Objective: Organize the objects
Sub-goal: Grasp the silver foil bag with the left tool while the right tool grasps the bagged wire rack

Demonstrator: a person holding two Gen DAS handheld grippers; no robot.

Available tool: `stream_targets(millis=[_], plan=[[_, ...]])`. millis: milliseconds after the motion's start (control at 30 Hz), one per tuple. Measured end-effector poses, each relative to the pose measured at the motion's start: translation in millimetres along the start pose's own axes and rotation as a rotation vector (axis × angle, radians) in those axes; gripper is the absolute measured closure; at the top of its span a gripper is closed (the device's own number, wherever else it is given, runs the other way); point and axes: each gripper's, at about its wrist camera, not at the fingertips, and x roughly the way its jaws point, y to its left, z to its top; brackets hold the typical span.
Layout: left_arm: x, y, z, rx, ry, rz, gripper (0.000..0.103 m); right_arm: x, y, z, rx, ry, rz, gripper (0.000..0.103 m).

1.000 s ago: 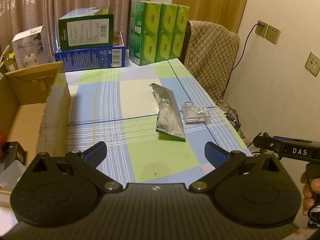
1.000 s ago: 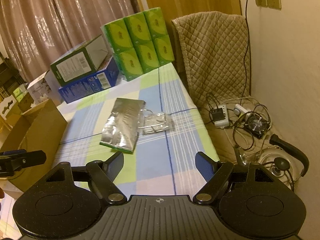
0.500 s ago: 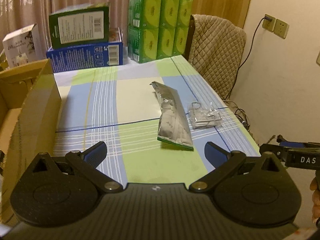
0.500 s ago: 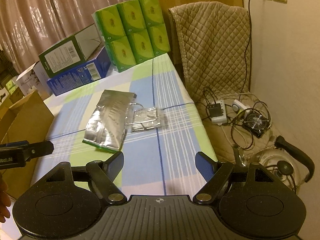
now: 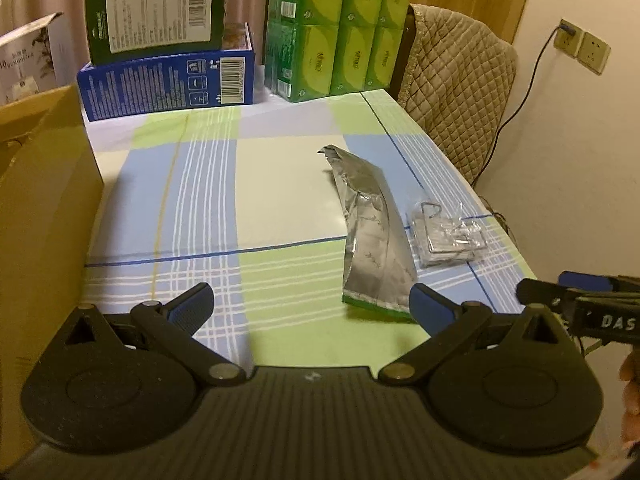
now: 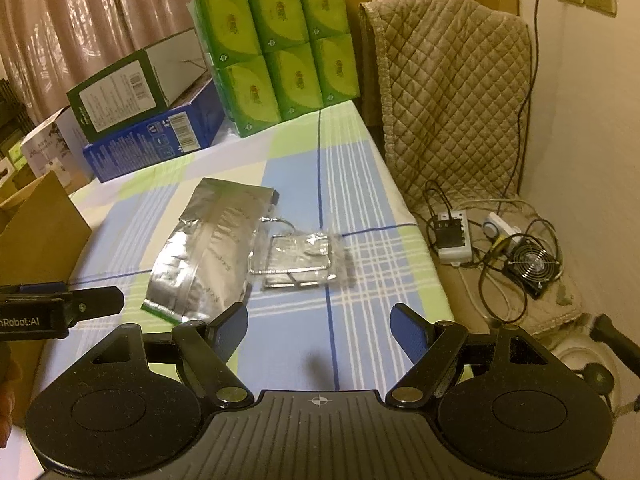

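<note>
A flat silver foil pouch (image 5: 370, 232) with a green bottom edge lies on the checked tablecloth; it also shows in the right wrist view (image 6: 204, 248). Beside it on the right lies a clear plastic bag with metal wire parts (image 5: 448, 236), seen too in the right wrist view (image 6: 302, 254). My left gripper (image 5: 312, 304) is open and empty, hovering near the table's front, just short of the pouch. My right gripper (image 6: 318, 326) is open and empty, just in front of the clear bag. Each gripper shows at the edge of the other's view.
A cardboard box (image 5: 44, 200) stands at the left. At the back are a blue box (image 5: 168, 76) with a dark green box (image 5: 156, 12) on it, and a green tissue pack (image 5: 340, 28). A quilt-covered chair (image 6: 452, 88), cables and a small fan (image 6: 532, 268) are right of the table.
Both grippers have moved forward toward the pouch and bag, which now appear larger and closer. The left view has swung right, away from the cardboard box interior. Both stay open.
</note>
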Motion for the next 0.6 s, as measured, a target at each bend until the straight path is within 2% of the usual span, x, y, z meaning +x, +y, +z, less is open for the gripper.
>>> stream_targets(millis=[367, 600], plan=[[26.0, -2.8, 24.1, 0.058, -0.033, 0.017, 0.001, 49.2, 15.5, 16.5, -0.041, -0.001, 0.017, 0.027], [39.6, 3.3, 26.9, 0.034, -0.016, -0.004, 0.001, 78.5, 24.3, 23.7, -0.068, -0.006, -0.009, 0.027]])
